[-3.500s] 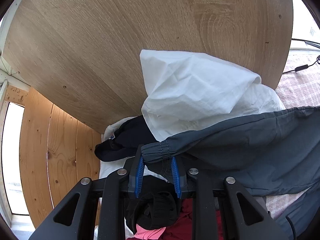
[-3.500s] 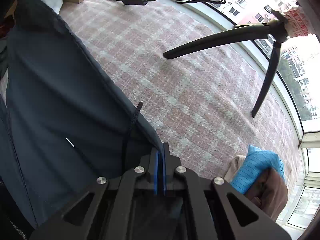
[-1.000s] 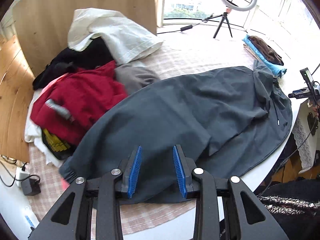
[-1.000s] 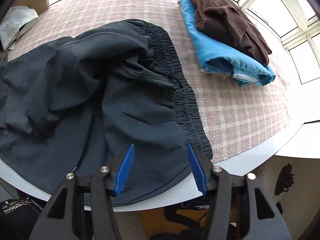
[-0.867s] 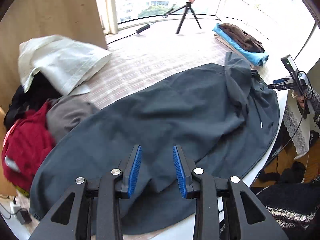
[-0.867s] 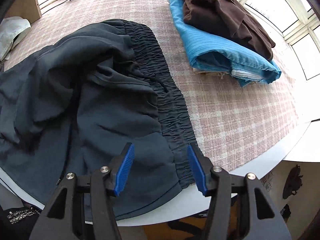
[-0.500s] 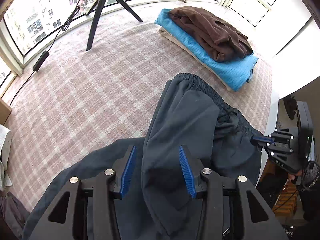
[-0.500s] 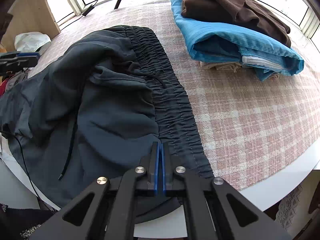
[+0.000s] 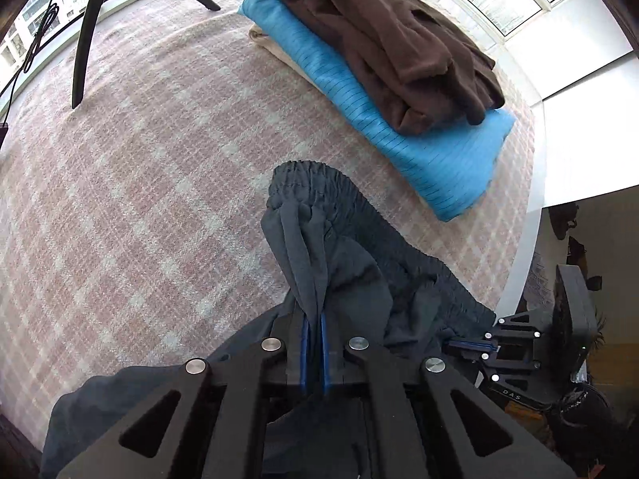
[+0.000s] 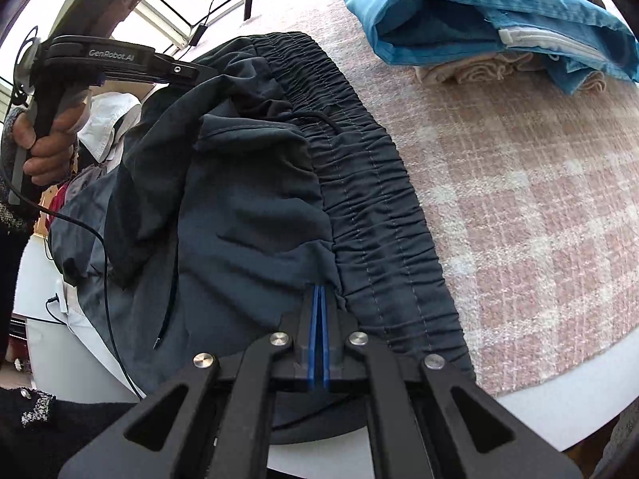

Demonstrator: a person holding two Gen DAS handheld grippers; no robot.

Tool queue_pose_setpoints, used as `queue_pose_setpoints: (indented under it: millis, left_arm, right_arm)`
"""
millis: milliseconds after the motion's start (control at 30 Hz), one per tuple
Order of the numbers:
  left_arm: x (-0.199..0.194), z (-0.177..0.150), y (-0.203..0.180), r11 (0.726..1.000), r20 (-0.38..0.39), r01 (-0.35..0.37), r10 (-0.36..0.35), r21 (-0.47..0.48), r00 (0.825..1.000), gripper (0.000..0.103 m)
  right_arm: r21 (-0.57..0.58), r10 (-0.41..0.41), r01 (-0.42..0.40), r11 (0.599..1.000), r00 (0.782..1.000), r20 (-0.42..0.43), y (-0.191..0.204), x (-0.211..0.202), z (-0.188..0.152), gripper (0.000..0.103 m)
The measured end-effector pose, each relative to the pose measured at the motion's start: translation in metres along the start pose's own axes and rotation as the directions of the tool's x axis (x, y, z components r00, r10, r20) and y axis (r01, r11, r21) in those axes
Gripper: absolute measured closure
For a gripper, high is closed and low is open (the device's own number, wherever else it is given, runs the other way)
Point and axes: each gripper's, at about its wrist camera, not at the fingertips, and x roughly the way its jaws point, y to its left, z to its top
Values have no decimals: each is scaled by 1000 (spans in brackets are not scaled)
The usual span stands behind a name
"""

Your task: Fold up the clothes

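Note:
Dark grey trousers (image 10: pixel 247 199) with a ruched elastic waistband (image 10: pixel 375 207) lie across the checked pink tablecloth (image 10: pixel 539 183). My right gripper (image 10: pixel 318 303) is shut on the trouser fabric just beside the waistband, near the table's front edge. My left gripper (image 9: pixel 314 325) is shut on a raised fold of the trousers (image 9: pixel 319 247) below the far end of the waistband (image 9: pixel 315 175). The left gripper also shows in the right wrist view (image 10: pixel 191 72), and the right gripper in the left wrist view (image 9: pixel 471 346).
A folded stack with a brown garment (image 9: pixel 391 40) on a blue one (image 9: pixel 439 159) lies at the back right. A black tripod leg (image 9: pixel 86 36) stands at the back left. The table's white edge (image 9: pixel 535 215) runs on the right. A heap of other clothes (image 10: pixel 104 127) lies far left.
Both grippers let go of the trousers, swung over to the waistband end and closed again. The right one shut first beside the waistband; the left one has just shut on a fold.

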Motion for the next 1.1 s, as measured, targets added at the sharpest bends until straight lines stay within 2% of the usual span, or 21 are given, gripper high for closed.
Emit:
queue_pose_setpoints:
  millis: [100, 133, 167, 200, 267, 300, 333, 400, 433, 467, 533, 567, 600, 667, 767, 867, 900, 967, 1067, 1100]
  left_arm:
    - [-31, -26, -43, 991, 36, 114, -117, 68, 992, 99]
    - [-35, -41, -59, 980, 20, 179, -182, 85, 983, 100]
    - [-29, -54, -75, 966, -29, 236, -235, 101, 972, 101]
    - [-24, -68, -92, 950, -80, 288, -280, 117, 957, 96]
    - [-8, -105, -124, 944, -174, 241, -204, 225, 963, 94]
    - [-3, -119, -133, 940, -189, 221, -174, 259, 966, 95]
    - [-3, -129, -134, 940, -194, 213, -164, 267, 967, 95]
    - [-16, -142, -121, 953, -145, 176, -143, 248, 979, 93]
    - [-23, -146, -109, 962, -113, 152, -129, 226, 985, 91]
    - [-30, -151, -96, 972, -78, 105, -90, 212, 993, 86]
    - [-41, -162, -66, 987, -20, 13, -10, 160, 1000, 85]
    - [-42, -169, -50, 992, -18, -8, 10, 124, 1000, 85]
    - [-41, -170, -32, 997, -15, -21, 22, 73, 1000, 85]
    - [-38, -180, 3, 998, -16, -50, 50, -30, 999, 85]
    - [-40, -207, 41, 985, -22, -98, 96, -142, 995, 85]
    - [-42, -238, 58, 973, -18, -109, 108, -205, 994, 85]
    - [-41, -246, 56, 973, -16, -105, 104, -204, 994, 85]
    - [-37, -255, 47, 978, -13, -100, 99, -182, 995, 82]
    - [-25, -252, 28, 983, -5, -143, 143, -112, 990, 75]
    - [-23, -251, 24, 982, -3, -164, 164, -89, 986, 71]
  right_arm:
    - [28, 24, -24, 999, 1000, -7, -1, 0, -5, 103]
    - [36, 33, -33, 999, 999, -8, -2, 0, -7, 103]
    - [45, 41, -40, 998, 999, -7, -2, -1, -10, 103]
    - [53, 42, -42, 998, 999, -1, -3, -5, -13, 103]
    - [60, 37, -38, 997, 999, 17, -5, -17, -20, 102]
    - [63, 22, -24, 998, 1000, 23, -7, -24, -24, 98]
    - [66, 4, -6, 998, 1000, 27, -9, -31, -27, 96]
    - [76, -51, 48, 996, 998, 37, -16, -47, -35, 90]
    - [89, -72, 68, 994, 996, 46, -21, -56, -38, 90]
    - [108, -81, 74, 991, 995, 61, -25, -65, -41, 89]
    - [146, -90, 76, 986, 992, 90, -35, -82, -47, 89]
    - [169, -58, 39, 985, 993, 107, -39, -88, -44, 84]
    - [184, -20, -3, 983, 993, 119, -42, -91, -37, 72]
    - [189, 39, -66, 980, 989, 144, -46, -92, -15, 58]
    - [165, 91, -114, 980, 986, 140, -52, -78, 52, 58]
    - [142, 76, -82, 986, 996, 47, -52, -49, 83, 58]
    - [127, 40, -43, 991, 999, 19, -47, -40, 85, 58]
    - [98, 19, -17, 995, 1000, -21, -40, -26, 88, 58]
    - [63, -14, 16, 998, 999, -43, -29, -16, 90, 59]
    - [51, -21, 23, 998, 999, -42, -26, -18, 91, 67]
